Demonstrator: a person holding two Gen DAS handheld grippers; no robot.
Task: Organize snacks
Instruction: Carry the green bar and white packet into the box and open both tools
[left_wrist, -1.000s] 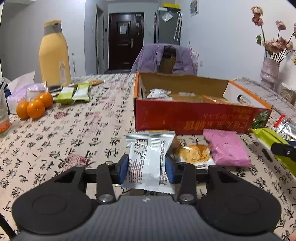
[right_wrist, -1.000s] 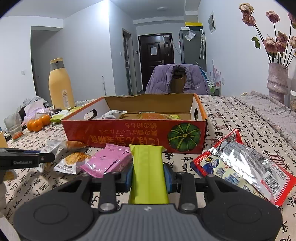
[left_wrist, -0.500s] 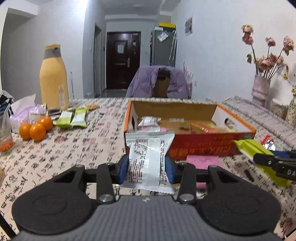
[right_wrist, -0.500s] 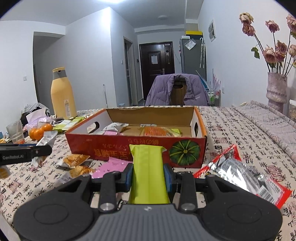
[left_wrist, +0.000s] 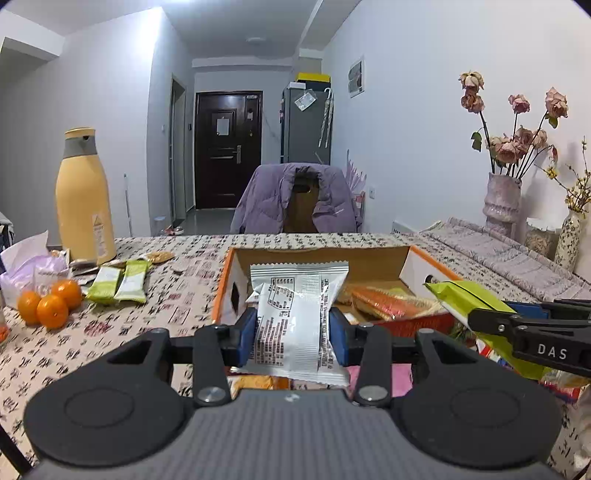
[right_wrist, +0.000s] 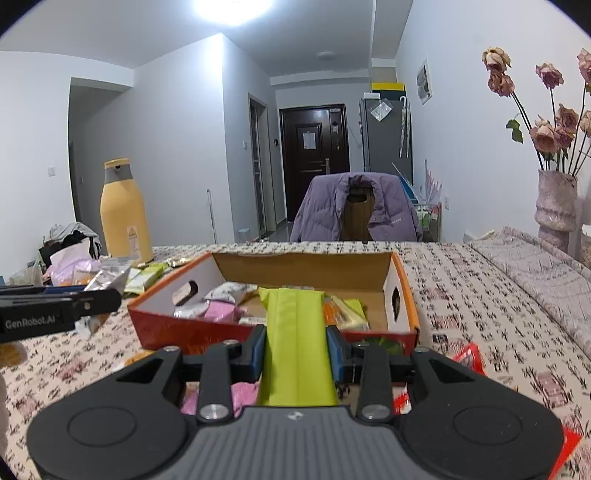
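Snacks head for the cardboard box (right_wrist: 400, 295): left gripper (left_wrist: 293, 334) pinches a light, crinkly silver packet (left_wrist: 295, 317), right gripper (right_wrist: 295, 354) a soft green bar (right_wrist: 295, 343), each gripped mid-wrapper above the table.

Three oranges (left_wrist: 50, 303) lie near the table's (left_wrist: 177, 273) left edge, a tall yellow bottle (left_wrist: 84, 195) behind them. A purple jacket (left_wrist: 295, 199) drapes a chair at the far edge. A vase of dried roses (left_wrist: 503, 199) stands right.

Oranges (left_wrist: 50, 303): three, at 9 o'clock in the left wrist view. Green packets (left_wrist: 119, 283) beside them: two. Cardboard box (right_wrist: 402, 291): one.
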